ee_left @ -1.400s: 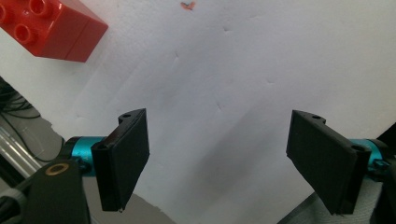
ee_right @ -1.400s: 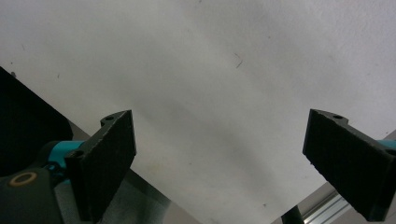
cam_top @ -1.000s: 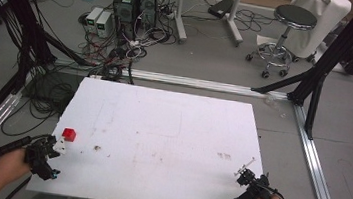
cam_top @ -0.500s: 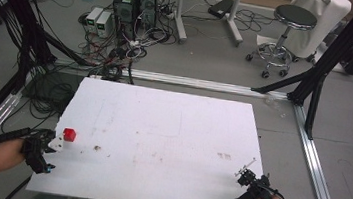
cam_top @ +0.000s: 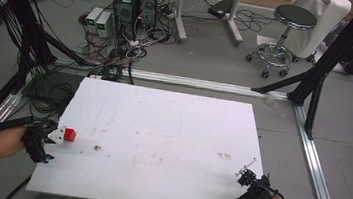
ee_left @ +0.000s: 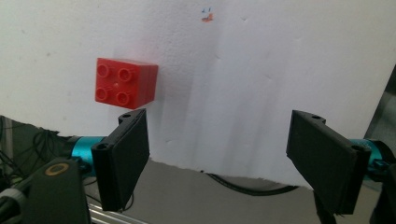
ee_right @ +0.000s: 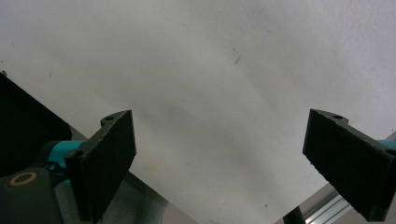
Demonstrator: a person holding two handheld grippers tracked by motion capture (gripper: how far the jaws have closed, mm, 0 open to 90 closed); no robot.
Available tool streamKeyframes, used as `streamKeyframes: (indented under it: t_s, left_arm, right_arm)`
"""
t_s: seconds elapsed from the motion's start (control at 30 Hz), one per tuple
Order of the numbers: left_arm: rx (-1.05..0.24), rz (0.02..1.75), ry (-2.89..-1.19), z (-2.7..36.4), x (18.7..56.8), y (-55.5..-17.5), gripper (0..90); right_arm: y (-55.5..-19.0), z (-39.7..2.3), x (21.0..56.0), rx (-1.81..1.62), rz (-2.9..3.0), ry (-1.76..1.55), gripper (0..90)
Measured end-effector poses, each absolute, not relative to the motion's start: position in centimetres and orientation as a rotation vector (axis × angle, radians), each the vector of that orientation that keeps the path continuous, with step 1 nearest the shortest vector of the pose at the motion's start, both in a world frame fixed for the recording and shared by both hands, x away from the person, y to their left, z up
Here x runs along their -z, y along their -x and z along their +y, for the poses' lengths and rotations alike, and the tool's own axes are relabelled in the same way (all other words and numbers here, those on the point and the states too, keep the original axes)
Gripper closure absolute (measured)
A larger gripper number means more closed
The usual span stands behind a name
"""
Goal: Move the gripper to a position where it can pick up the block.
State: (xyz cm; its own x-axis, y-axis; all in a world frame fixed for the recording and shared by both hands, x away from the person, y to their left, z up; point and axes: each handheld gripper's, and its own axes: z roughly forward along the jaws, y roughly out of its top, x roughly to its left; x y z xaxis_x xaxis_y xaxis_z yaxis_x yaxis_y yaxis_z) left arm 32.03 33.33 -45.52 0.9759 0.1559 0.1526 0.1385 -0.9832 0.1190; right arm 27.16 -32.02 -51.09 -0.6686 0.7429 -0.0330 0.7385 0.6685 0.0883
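Left tongs (ee_left: 217, 154) shifted outward; red brick (ee_left: 123, 83) just ahead.

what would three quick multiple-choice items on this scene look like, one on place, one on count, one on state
1. Where does the red brick lie on the white table?
A. near the left gripper
B. beside the right gripper
C. at the far edge

2. How many studs top the brick?
A. two
B. four
C. eight

3. How do the left gripper's jaws stand?
A. shut on the brick
B. shut on nothing
C. open, brick beyond them

Answers: 1 A, the high view puts the brick at the table's left edge by that gripper. 2 B, the left gripper view shows four studs. 3 C, the jaws are wide apart, short of the brick.
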Motion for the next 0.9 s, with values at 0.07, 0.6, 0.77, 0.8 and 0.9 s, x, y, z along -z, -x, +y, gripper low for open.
streamKeyframes:
  t_s: [0.07,0.6,0.77,0.8,0.9]
  left_arm:
    - [-0.247,0.206,-3.028,33.3,45.3,-32.4,21.6]
    - [-0.232,0.029,-3.071,33.3,44.6,-35.6,21.6]
    - [-0.241,0.006,-3.079,33.4,44.5,-36.5,21.6]
    - [-0.247,0.001,-3.081,33.3,44.5,-36.7,21.6]
    - [-0.248,-0.011,-3.075,33.2,44.5,-37.3,21.6]
  right_arm:
    - [-27.2,-32.0,51.1,-0.103,2.807,-1.250,8.9]
    - [-27.1,-32.1,51.4,-0.105,2.808,-1.251,8.9]
    - [-27.1,-32.2,51.5,-0.095,2.816,-1.249,8.9]
    - [-27.1,-32.2,51.5,-0.097,2.818,-1.248,8.9]
    - [-27.1,-32.1,51.6,-0.094,2.816,-1.250,8.9]
